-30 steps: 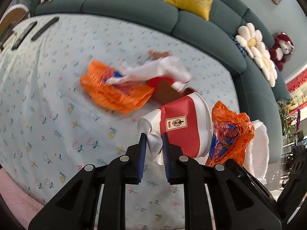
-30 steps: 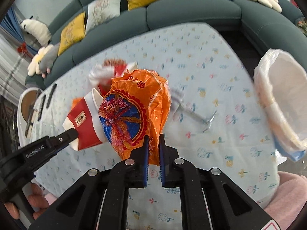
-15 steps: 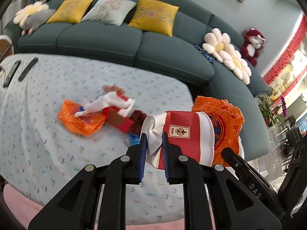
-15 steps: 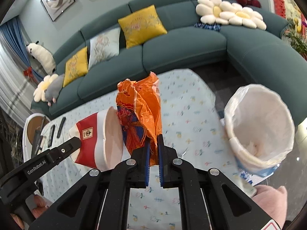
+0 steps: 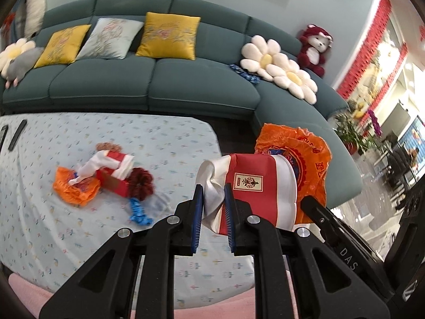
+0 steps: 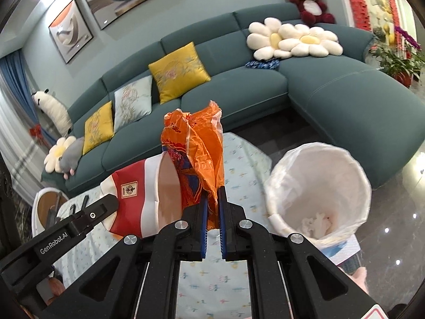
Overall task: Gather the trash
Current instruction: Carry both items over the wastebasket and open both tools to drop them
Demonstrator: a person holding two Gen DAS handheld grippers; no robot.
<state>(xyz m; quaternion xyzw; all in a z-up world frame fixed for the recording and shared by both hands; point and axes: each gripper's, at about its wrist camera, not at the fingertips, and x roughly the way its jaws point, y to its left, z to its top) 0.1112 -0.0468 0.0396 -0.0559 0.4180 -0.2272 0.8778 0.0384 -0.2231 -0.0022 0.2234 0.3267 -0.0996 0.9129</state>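
We hold two pieces of trash in the air above the near end of the table. The red and white paper cup (image 5: 261, 186) is pinched at its crumpled base by our left gripper (image 5: 213, 202), whose blue-padded fingers are closed tight on the white paper; the cup lies on its side with its mouth turned toward the right gripper. The orange plastic bag (image 6: 198, 154) stands upright in our right gripper (image 6: 211, 207), whose jaws are nearly closed on the bag's lower end. Cup and bag sit side by side, close enough that we cannot tell whether they touch.

Just to the right of the bag, on the floor beside the table, stands the waste bin (image 6: 353, 170) with a white liner, its mouth open toward us and some crumpled white paper (image 6: 317, 222) at the bottom.

On the table (image 5: 164, 135), covered in a light flowered cloth, more trash lies well apart from the cup: another orange wrapper (image 5: 74, 190), a red box (image 5: 113, 180) with white tissue draped on it, a dark red pompom (image 5: 140, 183) and a blue scrap (image 5: 138, 212). Behind the table runs the teal sofa (image 5: 202, 85) with yellow cushions (image 5: 168, 36).
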